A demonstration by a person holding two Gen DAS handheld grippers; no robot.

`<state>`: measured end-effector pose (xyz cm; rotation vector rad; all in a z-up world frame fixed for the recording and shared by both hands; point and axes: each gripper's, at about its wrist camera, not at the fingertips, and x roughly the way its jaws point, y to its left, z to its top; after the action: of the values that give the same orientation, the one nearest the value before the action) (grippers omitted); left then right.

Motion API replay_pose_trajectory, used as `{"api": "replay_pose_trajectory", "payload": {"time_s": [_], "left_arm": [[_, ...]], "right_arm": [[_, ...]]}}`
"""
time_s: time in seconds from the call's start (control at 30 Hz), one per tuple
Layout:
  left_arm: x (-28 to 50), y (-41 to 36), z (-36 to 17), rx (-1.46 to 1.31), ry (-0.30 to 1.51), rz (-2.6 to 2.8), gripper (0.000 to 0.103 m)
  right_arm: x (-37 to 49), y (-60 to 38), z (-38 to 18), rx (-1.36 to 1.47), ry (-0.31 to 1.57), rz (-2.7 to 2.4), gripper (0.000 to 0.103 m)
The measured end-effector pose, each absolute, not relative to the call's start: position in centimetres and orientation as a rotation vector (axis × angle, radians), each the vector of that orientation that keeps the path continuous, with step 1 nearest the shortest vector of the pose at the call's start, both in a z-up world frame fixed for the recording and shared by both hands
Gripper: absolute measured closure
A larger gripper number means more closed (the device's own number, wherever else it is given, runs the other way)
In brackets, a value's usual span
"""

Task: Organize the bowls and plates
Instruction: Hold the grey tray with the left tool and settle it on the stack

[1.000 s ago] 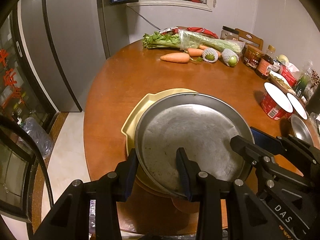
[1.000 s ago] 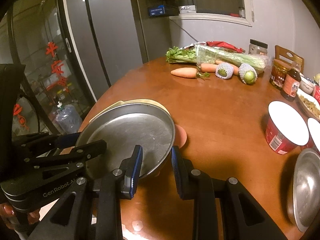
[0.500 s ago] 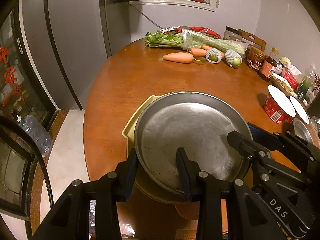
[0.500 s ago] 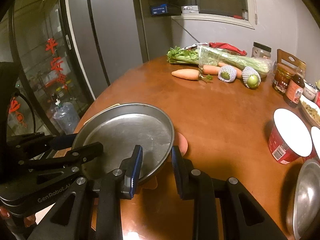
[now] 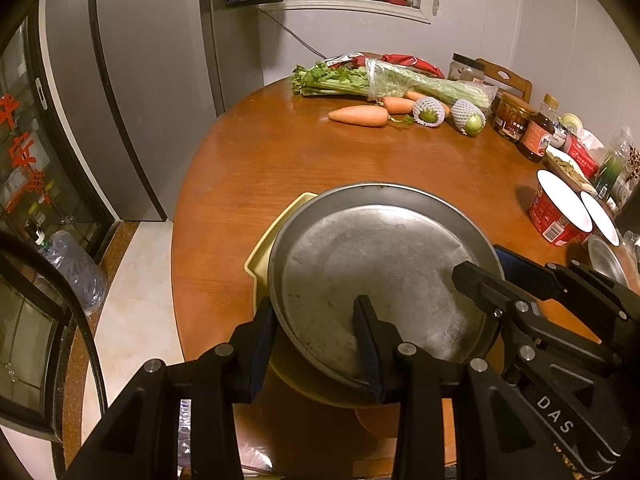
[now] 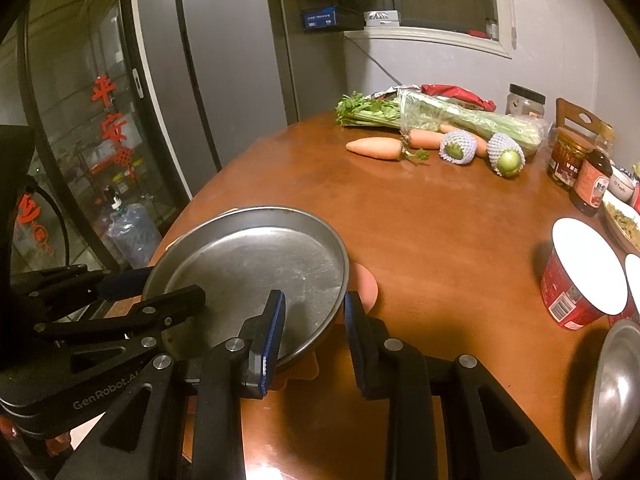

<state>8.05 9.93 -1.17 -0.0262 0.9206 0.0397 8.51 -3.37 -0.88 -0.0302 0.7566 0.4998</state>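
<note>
Both hand-held grippers (image 5: 316, 336) (image 6: 314, 328) astride metal plate (image 5: 380, 276) rim

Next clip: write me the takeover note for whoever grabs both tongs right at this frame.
Left tongs: straddling the near-left rim of the steel plate, one finger inside, one outside; a firm clamp cannot be confirmed.
Right tongs: same at the plate's right rim.
The steel plate sits over the yellow plate, something orange beneath, at the near edge of the table. A second steel dish lies to the right.
Done: steel plate stacked on yellow.
Left: release it, collect the other dish.
</note>
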Motion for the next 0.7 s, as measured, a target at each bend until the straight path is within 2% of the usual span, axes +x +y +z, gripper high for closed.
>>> {"api": "replay_pose_trajectory", "payload": {"time_s": [0.3, 0.5, 0.7], "left_arm": [[7.8, 10.04, -1.13, -0.024, 0.922, 0.037, 0.061], [7.45, 9.98, -0.8, -0.015, 0.911, 0.047, 0.058], [7.12, 10.26, -0.19, -0.022, 0.895, 0.05, 0.056]], "right_arm": [[8.57, -3.23, -0.99, -0.036, 0.766, 0.509, 0.07], [8.61, -3.47, -0.92, -0.026, 0.776, 0.513, 0.065], [8.69, -3.89, -0.73, -0.019, 0.775, 0.511, 0.064]]}}
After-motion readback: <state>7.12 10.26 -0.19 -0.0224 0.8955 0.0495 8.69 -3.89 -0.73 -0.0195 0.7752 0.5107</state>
